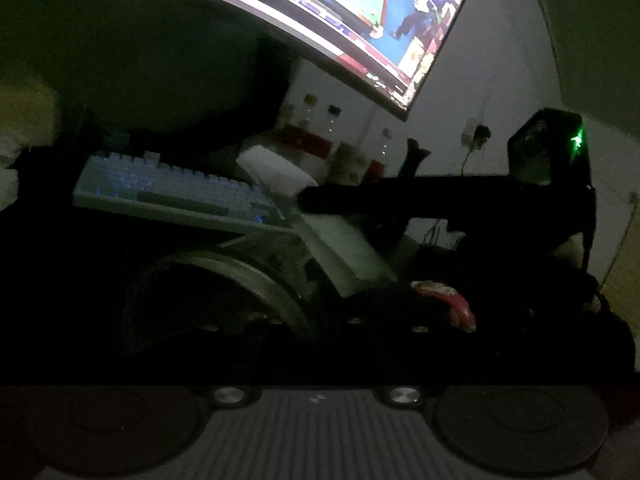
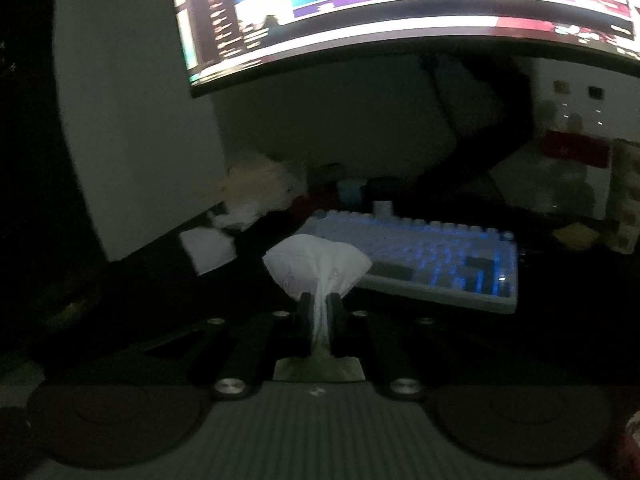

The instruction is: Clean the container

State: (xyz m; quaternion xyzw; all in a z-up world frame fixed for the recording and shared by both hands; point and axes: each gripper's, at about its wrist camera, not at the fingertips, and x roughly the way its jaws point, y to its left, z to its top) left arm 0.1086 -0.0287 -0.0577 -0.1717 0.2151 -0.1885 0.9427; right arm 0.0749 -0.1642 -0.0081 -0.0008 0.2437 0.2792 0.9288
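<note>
The scene is very dark. In the right wrist view my right gripper point(image 2: 320, 300) is shut on a white tissue point(image 2: 316, 264) that fans out beyond the fingertips, above the dark desk. In the left wrist view a round container point(image 1: 224, 280) with a pale rim sits close in front of my left gripper, at centre left. The left fingers are lost in shadow, so I cannot tell how the jaws stand or whether they hold the container. The right gripper point(image 1: 312, 196) with the tissue point(image 1: 276, 172) shows above and beyond the container.
A backlit keyboard point(image 2: 432, 264) lies on the desk under a large lit monitor point(image 2: 400, 12). Crumpled tissues point(image 2: 248, 196) and a white box point(image 2: 208, 248) lie at the left. Bottles and a red box point(image 2: 576, 148) stand at the back right. A yellow pad point(image 2: 576, 236) lies right.
</note>
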